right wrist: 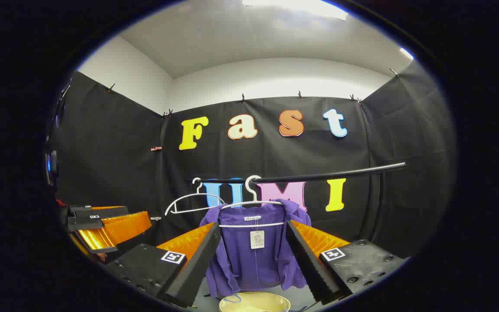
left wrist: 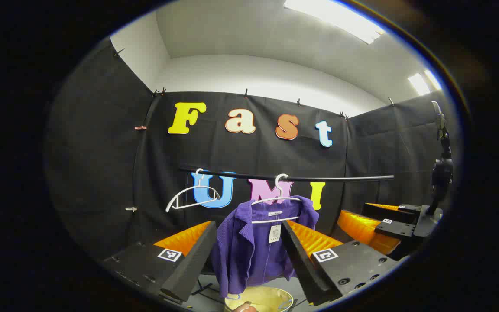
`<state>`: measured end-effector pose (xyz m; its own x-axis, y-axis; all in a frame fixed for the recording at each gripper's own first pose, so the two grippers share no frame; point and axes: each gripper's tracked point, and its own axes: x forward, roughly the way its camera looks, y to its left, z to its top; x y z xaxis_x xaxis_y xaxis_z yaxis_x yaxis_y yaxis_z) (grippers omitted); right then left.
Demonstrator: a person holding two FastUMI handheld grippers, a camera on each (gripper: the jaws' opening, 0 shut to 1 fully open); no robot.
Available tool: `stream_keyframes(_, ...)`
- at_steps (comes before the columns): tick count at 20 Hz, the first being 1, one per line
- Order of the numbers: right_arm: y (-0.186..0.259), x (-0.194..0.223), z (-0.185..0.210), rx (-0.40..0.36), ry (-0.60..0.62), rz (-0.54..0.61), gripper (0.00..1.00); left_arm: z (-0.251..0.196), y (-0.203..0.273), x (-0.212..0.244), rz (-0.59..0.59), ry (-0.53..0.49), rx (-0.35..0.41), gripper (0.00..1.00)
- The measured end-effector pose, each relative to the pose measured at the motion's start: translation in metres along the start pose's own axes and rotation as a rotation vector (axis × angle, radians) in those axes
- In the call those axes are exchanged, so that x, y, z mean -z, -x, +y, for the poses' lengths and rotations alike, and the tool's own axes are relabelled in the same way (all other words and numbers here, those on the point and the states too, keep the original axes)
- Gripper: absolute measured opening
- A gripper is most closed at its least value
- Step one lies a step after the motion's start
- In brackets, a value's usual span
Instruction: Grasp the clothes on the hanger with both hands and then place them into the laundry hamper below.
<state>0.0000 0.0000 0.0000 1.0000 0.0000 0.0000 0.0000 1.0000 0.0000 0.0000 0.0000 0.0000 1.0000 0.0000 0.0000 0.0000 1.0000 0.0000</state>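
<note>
Two grippers are in your hands, and both have their fingers spread wide with nothing between them. In the left gripper view, your left gripper (left wrist: 244,260) frames a purple garment (left wrist: 254,247) that hangs beyond its tips, well apart from them. The garment hangs on a white hanger (left wrist: 275,201) hooked over a black rail (left wrist: 327,177); a paper tag (left wrist: 274,233) dangles at its collar. A second white hanger (left wrist: 193,197) hangs bare on the rail, beside the first. Below the garment sits the yellow laundry hamper (left wrist: 260,299) (you see just its rim). Your right gripper (left wrist: 388,225) appears farther off at the right of that view.

In the right gripper view, your right gripper (right wrist: 253,255) likewise frames the garment (right wrist: 254,255) without touching it, the hamper (right wrist: 254,302) beneath it, and your left gripper (right wrist: 102,225) off at the left.
</note>
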Motion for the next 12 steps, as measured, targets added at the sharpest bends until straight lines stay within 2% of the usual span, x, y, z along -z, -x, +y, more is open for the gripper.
stream_keyframes(6, -0.0022, -0.0047, 0.0007, 0.004, 0.017, -0.011, 0.98, -0.0035, -0.0011, 0.0019, 0.007, 0.018, 0.02, 0.94)
stream_keyframes(12, -0.0018, -0.0048, -0.0025, 0.023, 0.022, -0.011, 0.98, -0.0085, -0.0044, 0.0043, 0.019, 0.033, 0.072, 0.94)
